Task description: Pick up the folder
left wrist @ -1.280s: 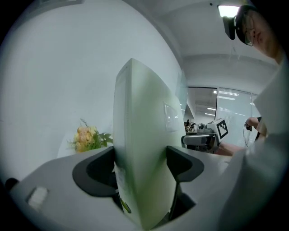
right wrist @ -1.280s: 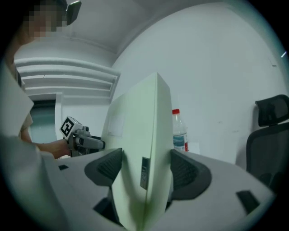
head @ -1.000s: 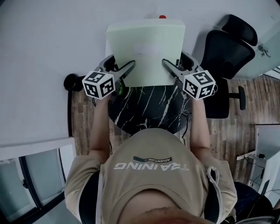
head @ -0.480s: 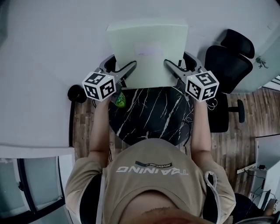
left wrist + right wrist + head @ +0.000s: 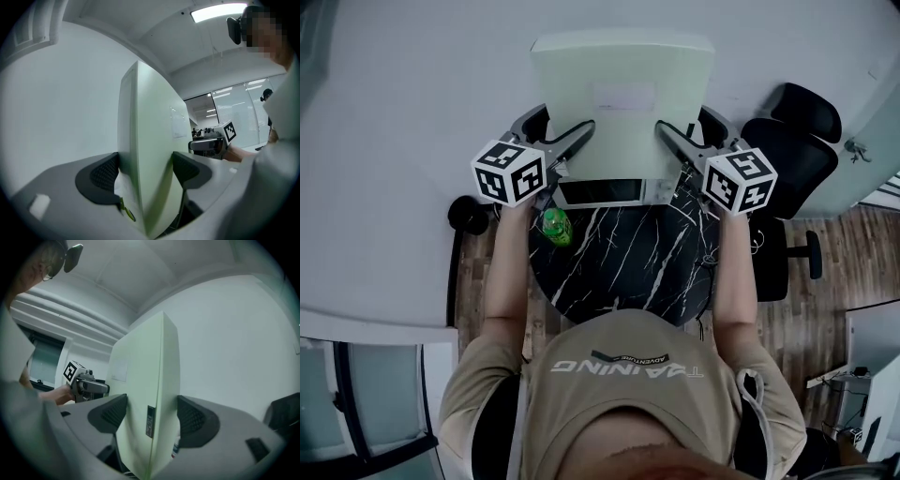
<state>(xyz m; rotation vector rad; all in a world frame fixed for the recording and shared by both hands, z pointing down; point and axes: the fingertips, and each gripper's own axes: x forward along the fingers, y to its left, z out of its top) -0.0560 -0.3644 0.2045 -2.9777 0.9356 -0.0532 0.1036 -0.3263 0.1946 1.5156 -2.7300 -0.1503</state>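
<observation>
A thick pale green folder (image 5: 623, 103) with a white label hangs in the air above the round black marble table (image 5: 619, 262). My left gripper (image 5: 555, 131) is shut on its left edge and my right gripper (image 5: 692, 131) is shut on its right edge. The left gripper view has the folder (image 5: 150, 136) standing upright between the dark pads of the left gripper (image 5: 145, 171), both touching it. The right gripper view shows the folder (image 5: 140, 376) clamped the same way in the right gripper (image 5: 150, 416). Its lower spine end faces the head camera.
A small green bottle (image 5: 555, 225) stands on the table's left part. A black office chair (image 5: 787, 141) is at the right, and a round black object (image 5: 469, 214) lies on the wooden floor at the left. A white wall lies beyond the folder.
Both grippers have carried the folder upward and away from the table. Its lower end now shows, and the green bottle beneath has come fully into sight.
</observation>
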